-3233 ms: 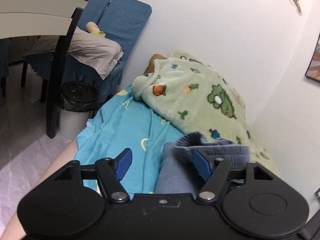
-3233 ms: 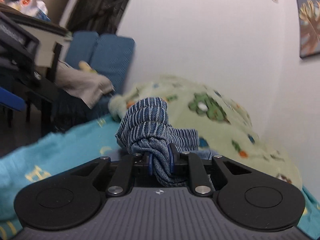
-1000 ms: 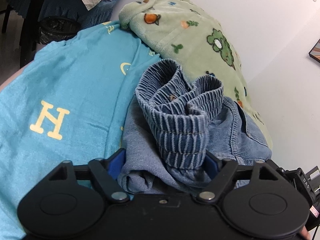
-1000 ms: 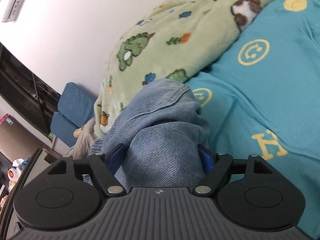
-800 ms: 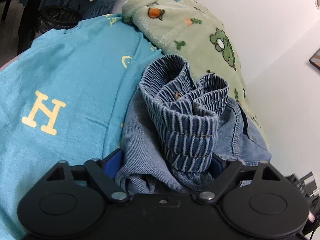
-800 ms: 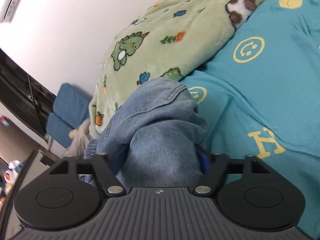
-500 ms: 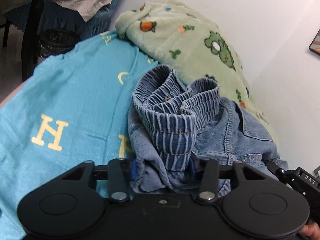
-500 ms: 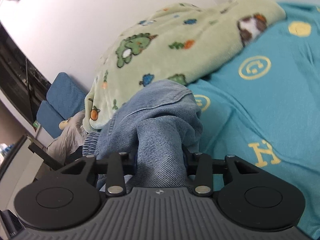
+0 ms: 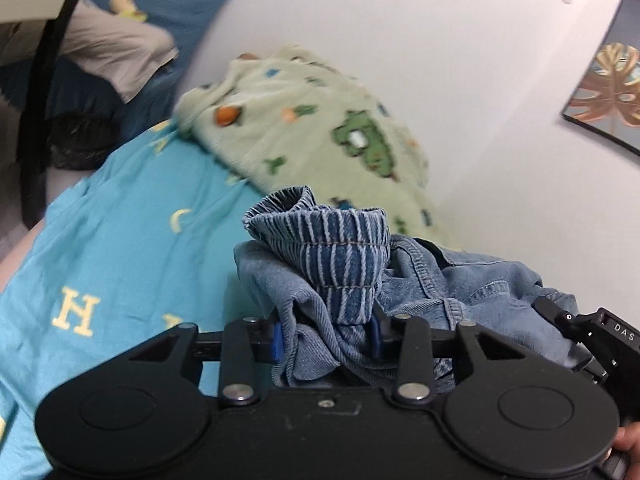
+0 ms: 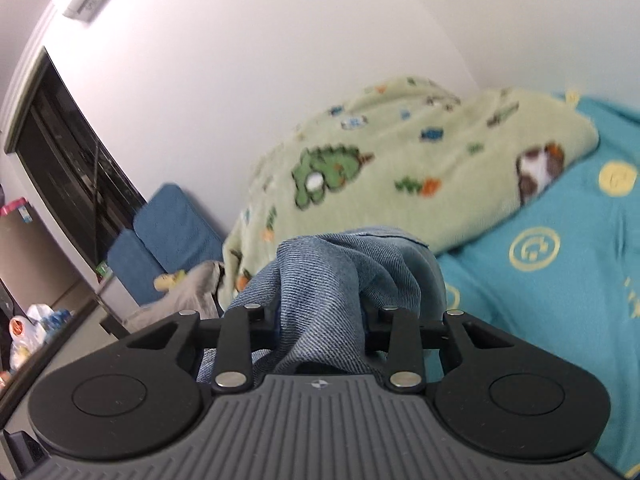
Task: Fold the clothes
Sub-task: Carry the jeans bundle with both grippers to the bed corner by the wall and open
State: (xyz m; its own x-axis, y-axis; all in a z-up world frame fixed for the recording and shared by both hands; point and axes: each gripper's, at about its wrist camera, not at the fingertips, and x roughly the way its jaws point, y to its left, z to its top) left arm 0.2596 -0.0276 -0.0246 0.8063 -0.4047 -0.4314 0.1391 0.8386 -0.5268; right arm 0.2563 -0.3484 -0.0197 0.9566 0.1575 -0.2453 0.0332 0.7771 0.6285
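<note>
Now my left gripper (image 9: 326,338) is clamped on the bunched ribbed waistband of the denim jeans (image 9: 472,288), which stands upright. My right gripper (image 10: 320,326) is pinched on a fold of the same faded blue cloth. Crumpled between my tools, the jeans stretch left to right over the teal sheet (image 9: 132,248), near the green blanket (image 9: 320,136).

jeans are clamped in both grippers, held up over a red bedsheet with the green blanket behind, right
Not quite: the bedsheet is turquoise with yellow letters and smiley faces, not red, as both wrist views show. The rest holds: the left gripper and the right gripper are each shut on the jeans, with the green blanket behind them against the wall.
</note>
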